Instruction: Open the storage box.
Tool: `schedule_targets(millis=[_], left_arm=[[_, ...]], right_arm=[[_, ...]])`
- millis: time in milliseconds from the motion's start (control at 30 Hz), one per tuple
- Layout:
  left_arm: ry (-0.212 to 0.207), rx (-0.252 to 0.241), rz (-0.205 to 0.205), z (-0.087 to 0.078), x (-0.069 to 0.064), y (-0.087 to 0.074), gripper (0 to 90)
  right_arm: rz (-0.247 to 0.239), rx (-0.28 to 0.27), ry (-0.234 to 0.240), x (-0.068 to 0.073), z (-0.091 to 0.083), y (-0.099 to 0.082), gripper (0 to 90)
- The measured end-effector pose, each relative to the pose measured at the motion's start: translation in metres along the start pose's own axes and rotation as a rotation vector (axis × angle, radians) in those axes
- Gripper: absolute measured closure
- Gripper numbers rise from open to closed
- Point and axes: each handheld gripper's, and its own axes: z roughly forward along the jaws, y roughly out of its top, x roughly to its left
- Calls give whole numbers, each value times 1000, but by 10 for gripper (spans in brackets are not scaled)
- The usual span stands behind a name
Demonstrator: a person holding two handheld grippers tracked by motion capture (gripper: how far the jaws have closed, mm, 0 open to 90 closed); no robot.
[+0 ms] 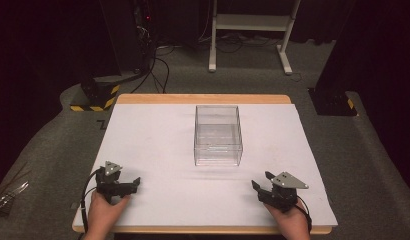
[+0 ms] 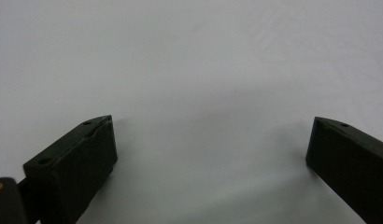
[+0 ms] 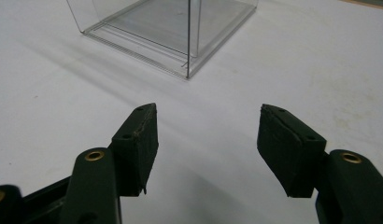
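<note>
boxes: 1 clear box (image 1: 218, 136)
grippers: 2, left gripper (image 1: 134, 185) & right gripper (image 1: 261, 181)
tables: 1 table (image 1: 143, 145)
hands: 2

Dark room: grey carpeted floor (image 1: 193, 75); white frame stand (image 1: 253, 22) far centre; black cables (image 1: 160, 65) far left; yellow-black striped base (image 1: 95, 97) left; white-covered wooden surface (image 1: 158, 140).

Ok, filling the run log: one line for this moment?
left gripper open, empty | right gripper open, empty | clear box mid-table, untouched | both grippers near table's front edge
</note>
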Motion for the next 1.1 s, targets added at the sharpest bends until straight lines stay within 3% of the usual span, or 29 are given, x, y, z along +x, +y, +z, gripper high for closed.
schedule_targets(millis=[533,867,1100], left_arm=[[0,0,1,0,0,0,17],[2,-2,1,0,0,0,17],[2,-2,1,0,0,0,17]], right_arm=[[10,-29,55,17,6,11,406],[-42,-29,74,31,16,28,402],[-31,-31,103,36,26,41,421]])
